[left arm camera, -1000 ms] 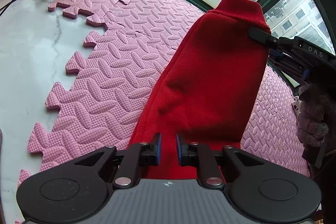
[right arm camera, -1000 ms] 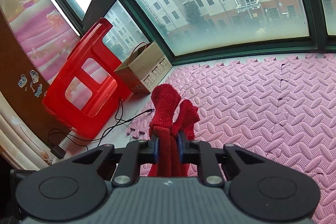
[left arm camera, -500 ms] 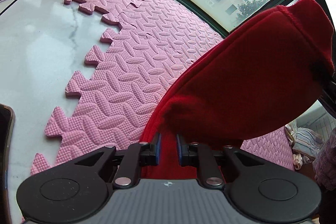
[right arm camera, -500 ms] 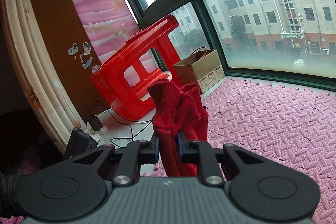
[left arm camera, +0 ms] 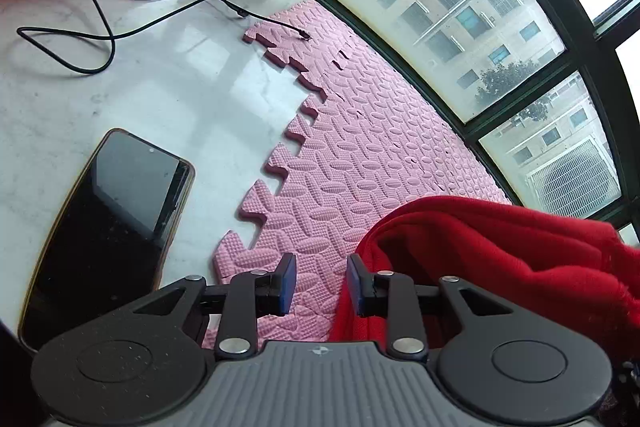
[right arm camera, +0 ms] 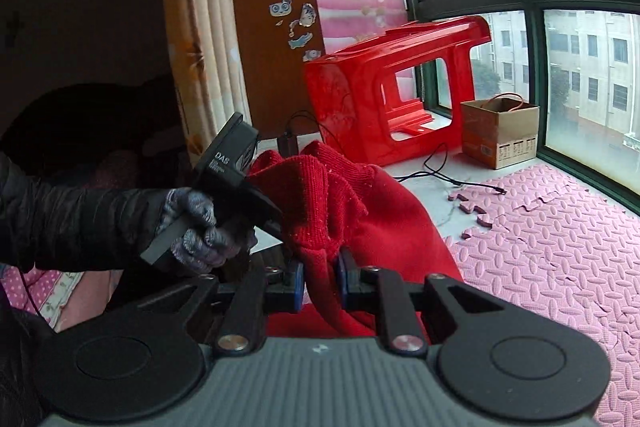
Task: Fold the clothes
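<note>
A red knit garment [right arm camera: 380, 211] hangs bunched from my right gripper [right arm camera: 319, 281], which is shut on a fold of it. In the left wrist view the same red garment [left arm camera: 500, 255] lies heaped to the right of my left gripper [left arm camera: 321, 279]. The left jaws are opening, and only the pink foam mat [left arm camera: 360, 155] shows between the pads. The cloth's edge runs just outside the right pad. A gloved hand [right arm camera: 200, 227] holds the left gripper close against the garment in the right wrist view, where the cloth hides its fingertips.
A black phone [left arm camera: 108, 227] lies on the white marble sill left of the mat. A black cable [left arm camera: 100, 39], a tipped red plastic stool [right arm camera: 400, 99] and a cardboard box [right arm camera: 496, 131] sit farther back by the window. The pink mat [right arm camera: 560, 247] spreads to the right.
The left jaws, earlier shut on the red cloth, have parted and let it go while swinging left toward the phone. The right gripper rolled and swung left, carrying the garment.
</note>
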